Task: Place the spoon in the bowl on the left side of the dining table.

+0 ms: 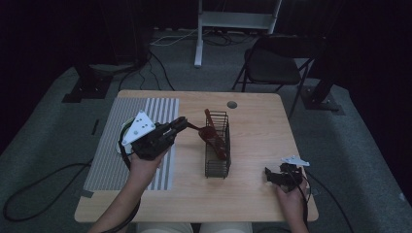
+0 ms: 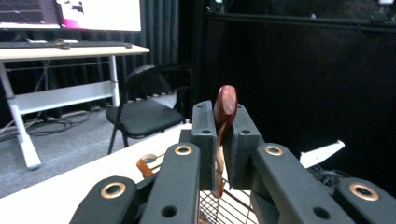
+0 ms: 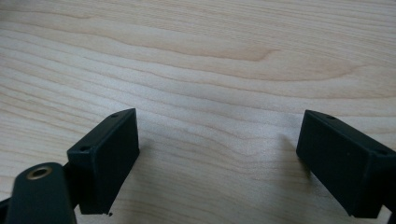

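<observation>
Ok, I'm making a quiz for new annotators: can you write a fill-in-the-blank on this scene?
1. The left gripper is shut on a reddish wooden ____.
2. The black wire rack stands on the ____.
3. The right gripper has its jaws ____.
4. Under the left hand lies a ____ mat.

Missing words: spoon; table; open; striped

On your table (image 1: 252,194) the wire rack (image 1: 217,145) stands in the middle (a spoon (image 1: 210,132) over it), the striped mat (image 1: 109,160) lies left, a chair (image 1: 272,65) behind.
</observation>
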Available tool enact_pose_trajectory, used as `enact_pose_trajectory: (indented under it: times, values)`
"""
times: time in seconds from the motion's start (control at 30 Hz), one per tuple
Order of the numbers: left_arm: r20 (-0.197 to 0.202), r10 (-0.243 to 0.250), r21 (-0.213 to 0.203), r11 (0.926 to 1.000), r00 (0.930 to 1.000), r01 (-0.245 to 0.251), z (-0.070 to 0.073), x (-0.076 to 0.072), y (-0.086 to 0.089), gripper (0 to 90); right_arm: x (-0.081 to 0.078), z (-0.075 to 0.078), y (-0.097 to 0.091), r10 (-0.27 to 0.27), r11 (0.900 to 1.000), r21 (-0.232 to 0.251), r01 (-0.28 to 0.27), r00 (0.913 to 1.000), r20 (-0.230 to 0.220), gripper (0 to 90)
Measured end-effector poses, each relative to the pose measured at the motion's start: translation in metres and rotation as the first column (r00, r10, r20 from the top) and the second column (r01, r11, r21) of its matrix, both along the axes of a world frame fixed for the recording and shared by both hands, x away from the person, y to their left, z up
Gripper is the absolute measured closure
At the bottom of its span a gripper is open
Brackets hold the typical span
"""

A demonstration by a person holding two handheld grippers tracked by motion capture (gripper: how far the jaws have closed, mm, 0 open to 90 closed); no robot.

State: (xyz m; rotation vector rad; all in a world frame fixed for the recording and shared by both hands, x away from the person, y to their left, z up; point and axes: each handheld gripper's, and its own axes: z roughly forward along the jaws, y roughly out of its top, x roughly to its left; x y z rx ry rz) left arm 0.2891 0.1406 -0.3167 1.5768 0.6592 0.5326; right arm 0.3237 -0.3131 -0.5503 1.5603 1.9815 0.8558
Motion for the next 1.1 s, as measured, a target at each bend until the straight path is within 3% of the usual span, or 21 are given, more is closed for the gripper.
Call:
enact_pose_trajectory:
  times: [0.33,0.53,0.73,0.8,1.1]
  values:
    - [0.010,0.083,-0.020,0.9963,0.9965,-0.083,0.003,0.002,0.027,83.8,0.000,0.000,0.000,0.001,1.0000,0.000,-0.001,1.0000,0.000,12.4]
    - [0.009,0.178,-0.056,0.9826,0.9840,-0.177,-0.004,0.004,0.050,83.8,0.000,0.000,0.000,0.000,1.0000,-0.001,0.000,1.0000,0.000,12.4]
    - [0.002,0.228,-0.050,0.9724,0.9736,-0.228,-0.014,0.007,0.061,83.8,0.000,0.000,0.000,0.001,1.0000,-0.001,-0.001,1.0000,0.000,12.4]
    - [0.011,0.257,-0.036,0.9659,0.9664,-0.256,-0.019,0.008,0.065,83.8,0.000,0.000,0.000,0.000,1.0000,0.001,0.000,1.0000,0.001,12.4]
    - [-0.046,0.328,-0.043,0.9429,0.9435,-0.330,-0.044,0.014,0.090,83.8,0.000,0.000,0.000,0.000,1.0000,0.001,0.000,1.0000,0.001,12.4]
